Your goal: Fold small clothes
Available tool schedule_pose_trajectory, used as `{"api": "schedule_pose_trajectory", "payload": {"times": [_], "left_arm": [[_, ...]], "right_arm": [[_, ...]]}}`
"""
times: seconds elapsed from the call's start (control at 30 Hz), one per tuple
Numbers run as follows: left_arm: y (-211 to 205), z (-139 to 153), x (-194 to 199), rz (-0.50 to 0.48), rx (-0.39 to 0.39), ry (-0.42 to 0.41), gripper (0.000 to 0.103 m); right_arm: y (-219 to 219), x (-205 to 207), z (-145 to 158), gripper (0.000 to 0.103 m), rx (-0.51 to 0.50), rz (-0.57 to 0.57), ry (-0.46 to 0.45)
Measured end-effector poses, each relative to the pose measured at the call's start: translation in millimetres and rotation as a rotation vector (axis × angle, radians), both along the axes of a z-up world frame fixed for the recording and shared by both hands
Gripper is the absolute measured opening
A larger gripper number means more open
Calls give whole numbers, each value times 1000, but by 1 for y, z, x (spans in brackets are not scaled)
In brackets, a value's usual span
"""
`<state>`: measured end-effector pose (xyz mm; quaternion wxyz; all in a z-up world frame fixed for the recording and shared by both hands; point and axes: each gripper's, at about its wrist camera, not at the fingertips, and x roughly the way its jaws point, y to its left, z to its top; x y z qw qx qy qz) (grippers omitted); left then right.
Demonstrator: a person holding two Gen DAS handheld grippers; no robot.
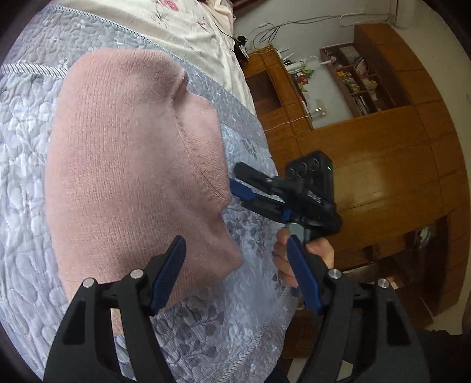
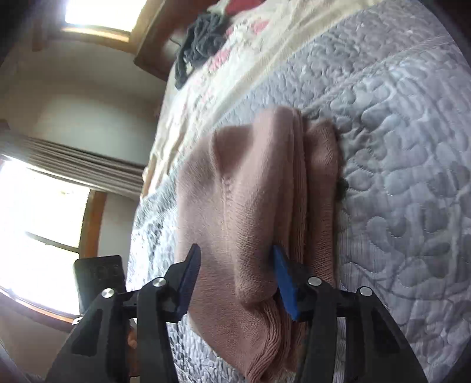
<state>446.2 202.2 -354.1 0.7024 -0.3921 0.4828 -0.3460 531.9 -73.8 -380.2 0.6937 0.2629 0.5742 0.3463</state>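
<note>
A pink knit garment [image 1: 126, 165] lies folded in layers on the grey quilted bedspread [image 1: 23, 141]. My left gripper [image 1: 235, 274] hovers open over the garment's near corner, with nothing between its blue pads. In the same view my right gripper [image 1: 235, 185] meets the garment's right edge, and a hand [image 1: 294, 259] holds its grip. In the right wrist view the right gripper [image 2: 235, 280] is open, and a thick fold of the pink garment [image 2: 250, 191] lies between its fingers. Its right pad [image 2: 285, 282] is tucked in among the layers.
A cream flowered sheet [image 1: 182, 26] covers the far part of the bed, with dark grey clothes [image 2: 203, 38] piled on it. Wooden cabinets and shelves [image 1: 368, 141] stand past the bed's edge. A bright window [image 2: 35, 229] and curtain are at the left.
</note>
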Motion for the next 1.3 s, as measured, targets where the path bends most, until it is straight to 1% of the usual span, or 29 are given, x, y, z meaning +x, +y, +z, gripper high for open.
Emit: {"api": "schedule_pose_trajectory", "payload": {"times": [0.07,0.13,0.2,0.23,0.3,0.33,0.37,0.4,0.43,0.5,0.57,0.6,0.67,0.7,0.73,0.77,0.8,0.83,0.87,0.97,1.0,1.03,1.07,1.1,1.13,1.17,1.23,1.27,1.3], "left_arm": [[-10,-12,1,-31,4,16,69],[-16,-35,0,-32,21,66,69],[-23,-57,-4,-50,47,127,54],[-24,-55,-6,-54,36,130,54],[-15,-36,-5,-50,-38,87,58],[-7,-21,-2,-40,-49,46,60],[4,-5,4,-18,-53,0,65],[18,10,12,13,-64,-39,68],[33,22,22,43,-79,-70,69],[56,39,49,78,-93,-110,70],[64,39,76,44,-145,-103,70],[64,36,88,31,-131,-96,70],[57,19,110,-2,-97,-63,68],[56,8,119,-7,-67,-36,67],[53,-6,127,1,4,-9,64],[53,-24,133,14,44,20,45],[56,-39,139,24,61,39,27],[55,-50,141,41,80,48,17],[58,-56,142,63,95,59,0],[65,-51,141,80,79,66,4],[70,-41,138,82,77,51,25],[74,-25,130,89,72,15,41],[77,-10,121,103,88,-36,61],[79,4,110,99,80,-85,63],[79,10,101,68,31,-101,63],[76,13,93,45,21,-108,62],[64,7,81,-6,78,-103,61],[56,-6,78,-23,135,-75,55],[49,-18,77,-35,212,-55,51]], "right_arm": [[4,3,-1,14,-43,21,-18],[-19,9,-17,12,-29,-64,38],[-37,8,-37,10,21,-122,116],[-36,6,-35,10,23,-113,101],[-30,5,-17,18,53,-61,50],[-31,6,-7,21,66,-47,41],[-31,13,2,33,64,-60,24],[-33,21,10,49,47,-83,-2],[-33,30,16,55,18,-108,-21],[-26,51,14,60,6,-115,4],[-16,70,6,61,-31,-90,36],[-8,77,3,49,-48,-65,42],[6,84,1,15,-70,-16,20],[2,84,2,15,-82,-25,4],[-5,82,-4,14,-106,-46,3],[-16,83,-14,14,-127,-75,12],[-25,83,-27,18,-126,-106,36],[-31,83,-37,22,-116,-126,54],[-34,82,-42,22,-97,-134,58],[-39,79,-31,33,-73,-124,48],[-49,73,-22,33,-74,-128,25],[-51,69,-9,33,-75,-136,-10],[-53,63,7,34,-72,-140,-64],[-53,57,21,35,-60,-132,-110],[-51,50,30,36,-35,-110,-133],[-46,45,33,37,-16,-76,-135],[-25,42,22,37,-34,14,-102],[-16,44,9,35,-59,38,-64],[-14,46,-6,19,-94,42,-36]]}}
